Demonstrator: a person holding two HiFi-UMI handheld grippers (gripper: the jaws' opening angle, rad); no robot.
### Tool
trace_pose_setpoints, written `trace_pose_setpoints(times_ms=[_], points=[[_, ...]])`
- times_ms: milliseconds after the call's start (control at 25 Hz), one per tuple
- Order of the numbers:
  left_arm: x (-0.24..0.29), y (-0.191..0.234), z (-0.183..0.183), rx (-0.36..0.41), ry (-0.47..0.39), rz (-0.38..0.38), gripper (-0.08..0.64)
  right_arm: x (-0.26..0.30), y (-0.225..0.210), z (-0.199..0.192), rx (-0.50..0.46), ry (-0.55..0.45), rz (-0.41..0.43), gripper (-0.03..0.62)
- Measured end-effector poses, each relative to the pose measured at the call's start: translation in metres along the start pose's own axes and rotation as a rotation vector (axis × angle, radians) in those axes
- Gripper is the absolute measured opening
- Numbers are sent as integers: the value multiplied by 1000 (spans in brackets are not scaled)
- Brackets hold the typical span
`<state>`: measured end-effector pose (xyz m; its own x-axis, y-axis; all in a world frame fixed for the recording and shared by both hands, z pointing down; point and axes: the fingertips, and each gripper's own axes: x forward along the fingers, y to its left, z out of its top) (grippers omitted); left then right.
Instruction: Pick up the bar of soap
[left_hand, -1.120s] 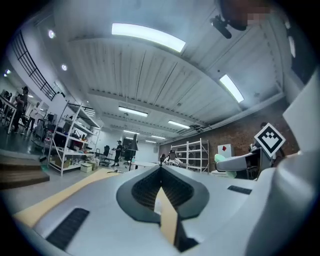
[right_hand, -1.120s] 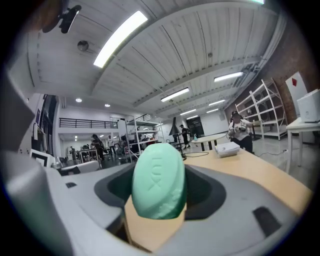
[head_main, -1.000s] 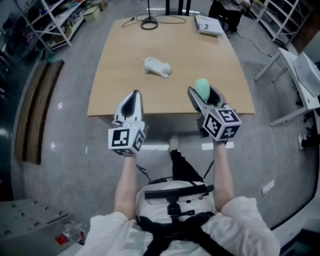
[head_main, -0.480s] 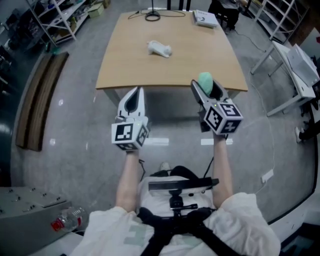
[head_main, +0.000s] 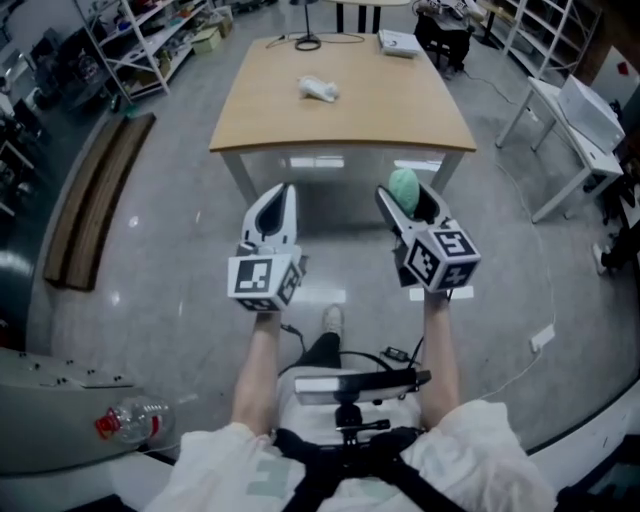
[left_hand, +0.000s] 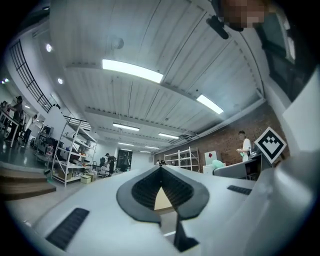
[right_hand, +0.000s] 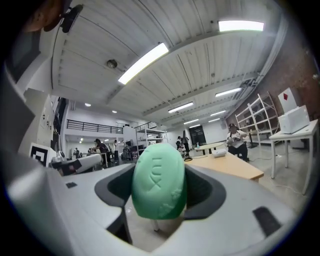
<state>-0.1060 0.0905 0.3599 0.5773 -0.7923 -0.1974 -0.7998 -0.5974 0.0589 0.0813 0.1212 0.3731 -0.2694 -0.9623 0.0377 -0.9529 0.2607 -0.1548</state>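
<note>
A green oval bar of soap (head_main: 404, 187) (right_hand: 159, 182) is clamped between the jaws of my right gripper (head_main: 405, 197) (right_hand: 160, 186), held in the air in front of the wooden table (head_main: 350, 120). My left gripper (head_main: 277, 208) (left_hand: 161, 171) is shut with nothing in it, its jaw tips meeting, level with the right one and to its left. Both grippers are over the grey floor, well short of the table's near edge.
A white crumpled object (head_main: 320, 89) lies on the table, with a black cable (head_main: 305, 42) and a white book (head_main: 398, 42) at the far end. Shelving (head_main: 150, 40) stands at the left, white tables (head_main: 570, 120) at the right. A plastic bottle (head_main: 130, 420) lies at lower left.
The person has stepped back from the table, so both grippers now hang over the floor instead of over the table's edge. The soap stays clamped in the right gripper.
</note>
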Motion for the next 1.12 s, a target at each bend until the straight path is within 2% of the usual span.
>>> trace_pose_setpoints(times_ms=[200,360,520,640,760,880,1120], points=[[-117,-62,19,22,49,23,13,-123,49,-14,70,-1,13,298],[-189,-88,36,-5,42,43,12,-187,85,-15,25,6,8,298],[-246,-96,59,9,26,81,12,-229,126,-8,33,-3,35,298],[-283,-91,64,-16,11,117,12,-251,147,-11,68,-31,41,298],[-316,-87,61,-46,1,144,12,-278,170,-14,43,-45,26,298],[-346,-92,61,-39,8,126,12,-309,195,-16,10,-58,-7,298],[-422,-106,80,-13,23,91,12,-356,250,-29,31,-40,-39,298]])
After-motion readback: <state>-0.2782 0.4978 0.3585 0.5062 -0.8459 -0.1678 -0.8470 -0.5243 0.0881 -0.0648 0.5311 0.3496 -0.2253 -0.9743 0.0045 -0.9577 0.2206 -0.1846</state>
